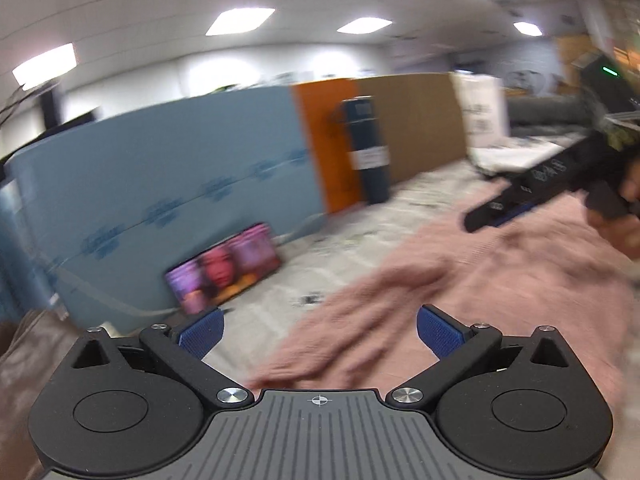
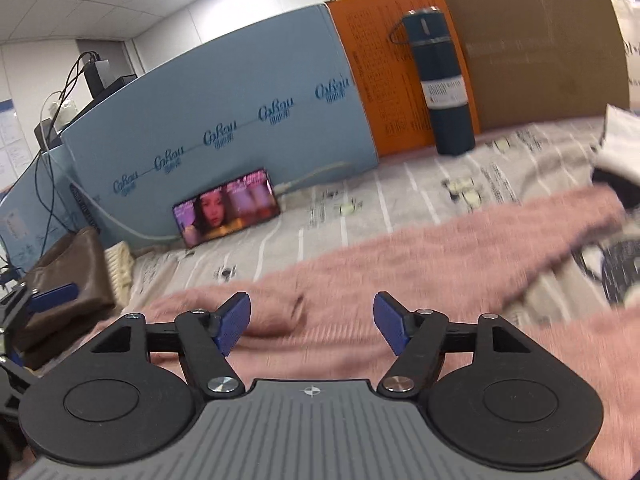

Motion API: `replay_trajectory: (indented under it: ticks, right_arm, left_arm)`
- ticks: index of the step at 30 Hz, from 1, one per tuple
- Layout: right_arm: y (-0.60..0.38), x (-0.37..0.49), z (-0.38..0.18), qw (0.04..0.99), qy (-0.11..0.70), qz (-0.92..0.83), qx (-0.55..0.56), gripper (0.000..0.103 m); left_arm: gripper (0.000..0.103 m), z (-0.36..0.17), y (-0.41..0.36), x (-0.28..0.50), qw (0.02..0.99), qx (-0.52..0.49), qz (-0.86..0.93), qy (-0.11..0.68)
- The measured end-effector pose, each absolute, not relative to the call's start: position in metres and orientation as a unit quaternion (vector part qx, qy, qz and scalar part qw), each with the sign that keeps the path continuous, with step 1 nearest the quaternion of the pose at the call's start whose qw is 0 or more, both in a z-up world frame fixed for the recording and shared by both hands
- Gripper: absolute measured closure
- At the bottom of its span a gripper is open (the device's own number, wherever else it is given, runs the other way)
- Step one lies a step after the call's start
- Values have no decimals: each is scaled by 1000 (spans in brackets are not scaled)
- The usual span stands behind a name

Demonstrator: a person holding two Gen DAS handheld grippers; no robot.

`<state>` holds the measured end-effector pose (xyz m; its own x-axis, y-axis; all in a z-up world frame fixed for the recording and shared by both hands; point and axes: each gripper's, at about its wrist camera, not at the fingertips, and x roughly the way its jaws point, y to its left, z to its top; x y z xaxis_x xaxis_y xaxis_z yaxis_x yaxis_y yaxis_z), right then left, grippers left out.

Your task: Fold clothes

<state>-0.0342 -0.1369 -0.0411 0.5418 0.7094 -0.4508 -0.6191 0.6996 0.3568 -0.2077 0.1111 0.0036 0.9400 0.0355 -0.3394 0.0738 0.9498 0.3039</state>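
- Your tabletop (image 2: 400, 184) is covered by a pale printed cloth with stripes and small dark motifs.
- A pink sweater (image 2: 400, 264) lies spread across the near part, one sleeve reaching toward the right in the right wrist view.
- A phone (image 2: 226, 206) stands on its long edge at the back, leaning on the blue board (image 2: 224, 100), screen lit.
- A dark blue flask (image 2: 442, 84) stands upright in front of the orange board (image 2: 372, 72).
- At the left edge you have a brown folded item (image 2: 64, 272) beside a cream knit piece (image 2: 120, 268).
- A white item (image 2: 620, 140) sits at the far right, blurred.
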Motion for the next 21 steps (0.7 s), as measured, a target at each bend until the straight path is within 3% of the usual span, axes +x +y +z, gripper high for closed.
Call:
replay_trajectory:
  ticks: [6, 12, 17, 19, 21]
  right_arm:
    - [-147, -58, -47, 867, 310, 385, 63, 37]
    - [-136, -68, -60, 861, 329, 387, 24, 37]
    - [-127, -78, -64, 870, 316, 378, -4, 38]
    - [-124, -85, -65, 870, 306, 385, -19, 61]
    - [-127, -92, -63, 871, 292, 394, -26, 77]
  left_arm:
    - [0, 1, 86, -239, 958, 211, -117, 154]
    - [0, -21, 70, -233, 935, 240, -146, 217]
    - [0, -23, 68, -234, 936, 236, -149, 215]
    - [0, -23, 69, -236, 938, 233, -150, 210]
    - [0, -21, 75, -237, 942, 218, -153, 203]
